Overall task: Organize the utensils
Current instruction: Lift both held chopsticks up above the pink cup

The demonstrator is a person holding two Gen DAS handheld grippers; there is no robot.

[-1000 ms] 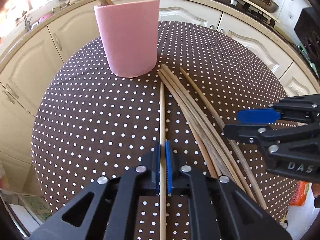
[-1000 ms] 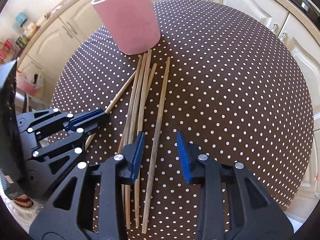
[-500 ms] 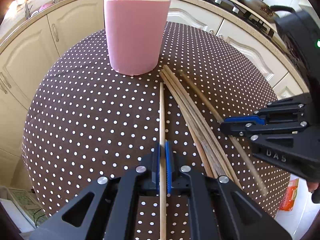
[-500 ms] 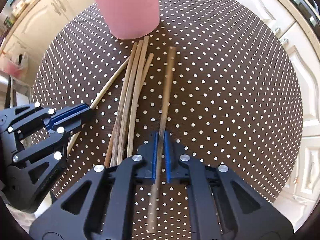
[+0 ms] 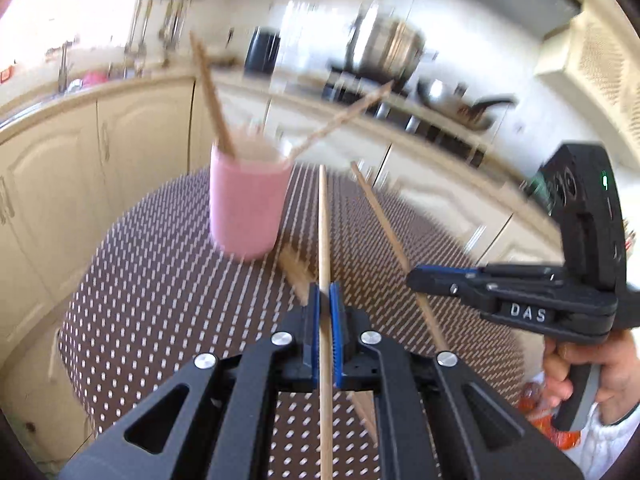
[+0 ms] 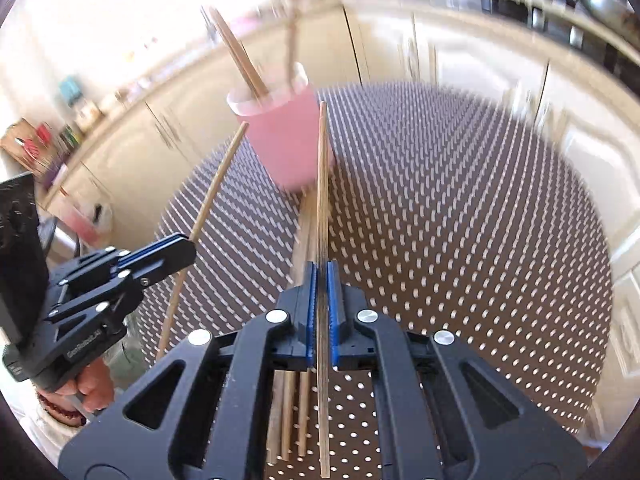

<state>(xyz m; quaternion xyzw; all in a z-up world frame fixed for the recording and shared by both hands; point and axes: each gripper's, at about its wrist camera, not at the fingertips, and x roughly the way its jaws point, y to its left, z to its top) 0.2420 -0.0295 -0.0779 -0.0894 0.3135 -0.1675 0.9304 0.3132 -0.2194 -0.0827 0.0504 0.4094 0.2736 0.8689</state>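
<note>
Closest to you, your left gripper [image 5: 325, 296] is clenched on a pale chopstick [image 5: 323, 248] that runs straight out between its blue pads and ends in the air just right of the pink cup [image 5: 247, 208]. Your right gripper [image 6: 319, 276] is likewise clamped tight on a darker chopstick [image 6: 322, 184], whose far tip crosses in front of the cup's right side; in the left wrist view that same gripper [image 5: 416, 278] shows from the side with its stick slanting up toward the cupboards, and your right hand [image 5: 600, 376] is wrapped around its handle. Both held sticks are lifted clear of the brown dotted tablecloth [image 6: 460, 240]. Under the right gripper, a bundle of loose chopsticks [image 6: 298, 412] lies flat on the cloth, pointing toward the cup's base. Farther out, the cup stands upright on the cloth with a few chopsticks [image 6: 240, 58] already leaning inside it. Beyond the table, cream cupboards [image 5: 52, 184] and a stove with pans [image 5: 400, 52] are blurred.
</note>
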